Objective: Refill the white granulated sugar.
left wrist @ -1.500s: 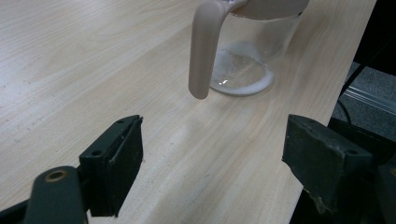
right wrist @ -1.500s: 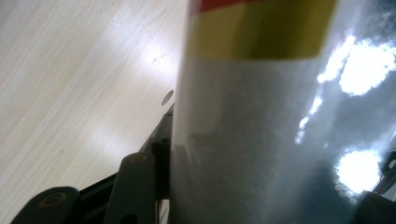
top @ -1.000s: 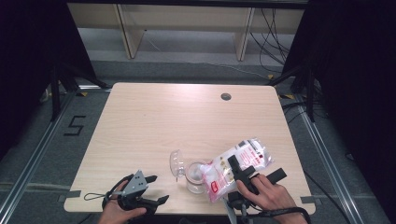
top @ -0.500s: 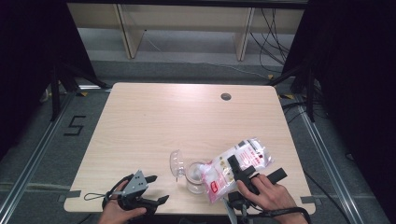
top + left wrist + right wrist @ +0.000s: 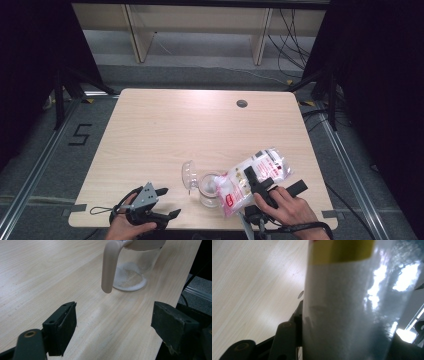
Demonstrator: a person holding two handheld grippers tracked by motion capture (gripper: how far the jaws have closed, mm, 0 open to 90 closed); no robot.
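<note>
Clear plastic bag [image 5: 255,176] of white granules, lower right of frame, pinched by right gripper [image 5: 260,186] over glass jug [image 5: 209,189]; keep tilt shallow; left gripper [image 5: 159,202] spread, idle.

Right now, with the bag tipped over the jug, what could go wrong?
1. The right gripper holds the bag by its middle only; the soft plastic could sag or slip, spilling white grains onto the table.
2. Nothing steadies the jug: the left gripper sits open, apart from its handle, so a nudge from the bag might tip it.
3. The jug stands near the table's front edge.
</note>
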